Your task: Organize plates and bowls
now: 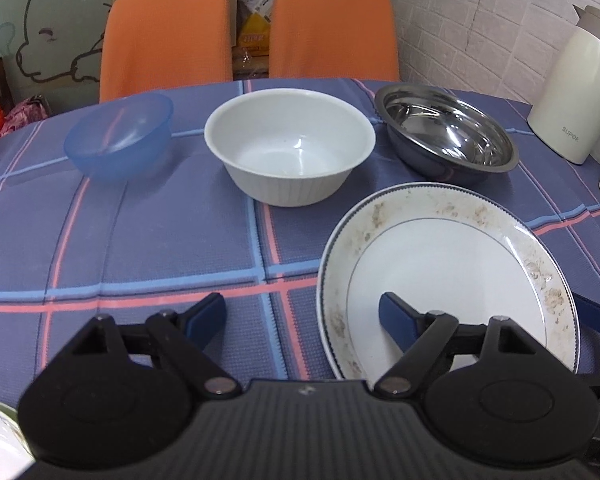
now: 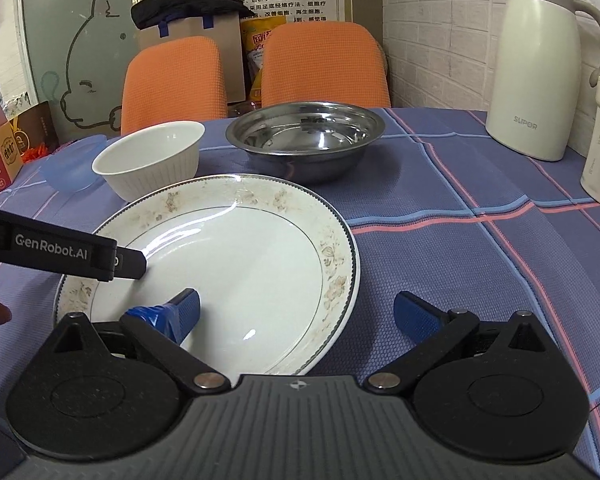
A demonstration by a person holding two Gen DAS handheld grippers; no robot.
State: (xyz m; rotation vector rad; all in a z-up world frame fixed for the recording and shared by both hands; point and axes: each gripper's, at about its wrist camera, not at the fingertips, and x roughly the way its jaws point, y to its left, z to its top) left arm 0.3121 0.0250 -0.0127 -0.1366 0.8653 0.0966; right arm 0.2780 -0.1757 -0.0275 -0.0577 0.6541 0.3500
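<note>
Both tongs spread wide, holding nothing: left gripper (image 1: pixel 302 318), right gripper (image 2: pixel 296 312). Round white ceramic plate with worn floral rim (image 2: pixel 220 264) flat on checked tablecloth (image 2: pixel 460 248), at ten o'clock from right tongs, two o'clock from left; about equally near, no long axis

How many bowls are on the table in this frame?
3, in a row along the far side: a blue plastic bowl on the left, a white bowl in the middle, a steel bowl on the right. Others may sit out of view.
</note>
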